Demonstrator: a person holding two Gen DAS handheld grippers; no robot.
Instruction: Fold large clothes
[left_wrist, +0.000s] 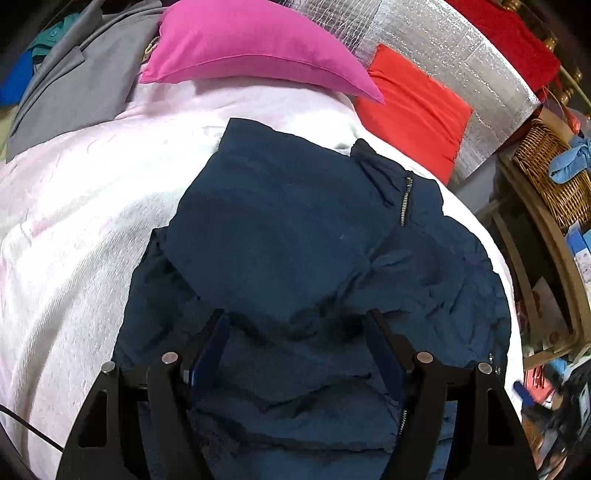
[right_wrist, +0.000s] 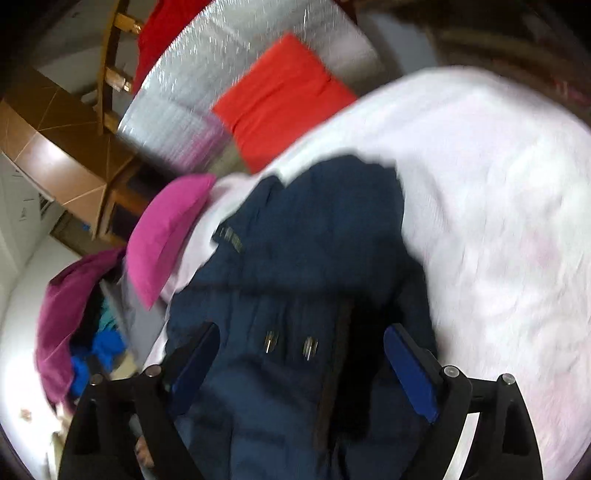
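Right wrist view: smeared all over — edges of everything soft.
Navy jacket (right_wrist: 295, 266): lower part runs off the bottom edge; the two small metal bits on it too blurred to name.
Left tool (left_wrist: 295, 332): fingertips sunk in the jacket's folds — contact unclear.
Wicker basket (left_wrist: 554, 177): cut by the right edge.
Clothes heap (right_wrist: 92, 332): colours only, items unreadable.

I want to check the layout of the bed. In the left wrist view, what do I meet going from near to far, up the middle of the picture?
Left gripper → navy jacket → white blanket → pink pillow.
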